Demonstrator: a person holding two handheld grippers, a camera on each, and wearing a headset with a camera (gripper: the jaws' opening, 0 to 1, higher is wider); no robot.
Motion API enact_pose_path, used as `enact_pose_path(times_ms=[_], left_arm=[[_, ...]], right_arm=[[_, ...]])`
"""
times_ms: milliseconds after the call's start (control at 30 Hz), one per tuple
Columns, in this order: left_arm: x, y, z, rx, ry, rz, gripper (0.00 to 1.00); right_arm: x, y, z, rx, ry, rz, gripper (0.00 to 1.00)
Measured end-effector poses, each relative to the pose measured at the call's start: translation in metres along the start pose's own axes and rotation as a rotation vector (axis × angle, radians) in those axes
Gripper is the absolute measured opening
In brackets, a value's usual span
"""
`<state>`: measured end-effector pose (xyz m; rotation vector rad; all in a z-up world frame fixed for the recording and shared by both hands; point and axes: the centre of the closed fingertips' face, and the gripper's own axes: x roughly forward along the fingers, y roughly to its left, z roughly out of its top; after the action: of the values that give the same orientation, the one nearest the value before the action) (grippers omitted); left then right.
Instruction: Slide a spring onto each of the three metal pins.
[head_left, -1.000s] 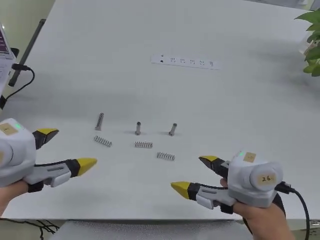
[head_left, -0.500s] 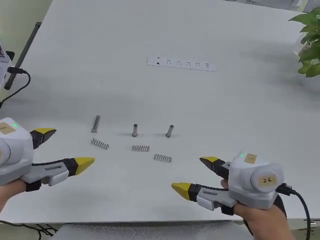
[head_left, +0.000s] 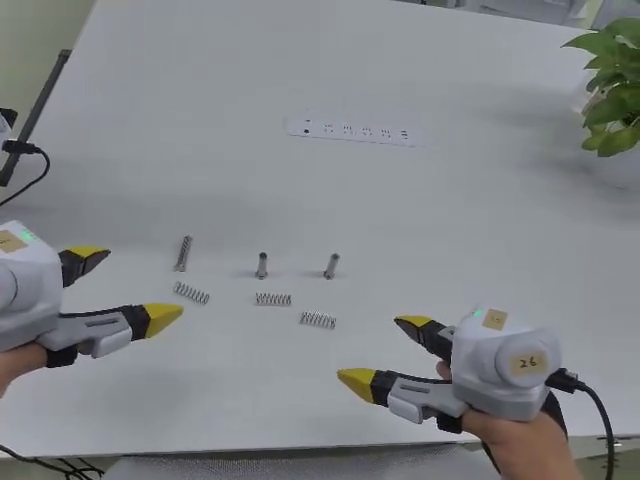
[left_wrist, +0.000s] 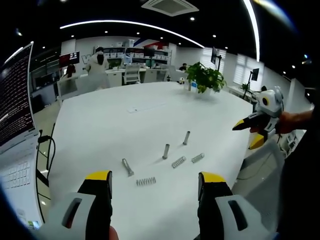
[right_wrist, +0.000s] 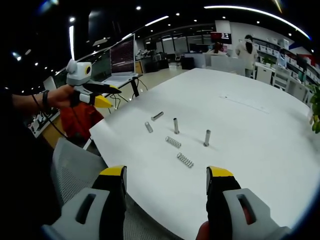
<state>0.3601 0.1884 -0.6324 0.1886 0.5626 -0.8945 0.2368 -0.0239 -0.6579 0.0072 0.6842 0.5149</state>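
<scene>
Head view gives us both tools low over the near edge of the white table (head_left: 300, 70). The left gripper (head_left: 125, 285) is at the left with its yellow-tipped jaws spread wide and empty, and the right gripper (head_left: 382, 352) is at the lower right, jaws likewise apart and empty. Beyond them we see the lying pin (head_left: 184, 253) flat on the table, with the middle pin (head_left: 262, 265) and the right pin (head_left: 331, 266) upright in a row beside it. Just nearer to us lie the left spring (head_left: 191, 293), the middle spring (head_left: 272, 299) and the right spring (head_left: 318, 320), all loose and none on a pin. A power strip (head_left: 348, 131) sits farther back, and a plant (head_left: 605, 100) is at the far right. Left gripper view shows us its two jaws well apart, the pins and springs ahead between them, a laptop (left_wrist: 17, 110) at the left and the right gripper at the right. Right gripper view shows us separated jaws too, the pins and springs ahead and the left gripper at the left past the table's edge.
</scene>
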Motion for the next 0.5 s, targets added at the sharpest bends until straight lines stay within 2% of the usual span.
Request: enact_pose_path(times_ms=[233,500], left_arm=[[0.016,0.001,0.006,0.008,0.000,-0.021,0.64],[0.038,0.010,0.015,-0.006,-0.010,-0.036,0.61]], right_arm=[[-0.005,-0.004,0.000,0.004,0.000,-0.016,0.63],[-0.007,-0.007,-0.001,0.016,0.002,-0.028,0.63]])
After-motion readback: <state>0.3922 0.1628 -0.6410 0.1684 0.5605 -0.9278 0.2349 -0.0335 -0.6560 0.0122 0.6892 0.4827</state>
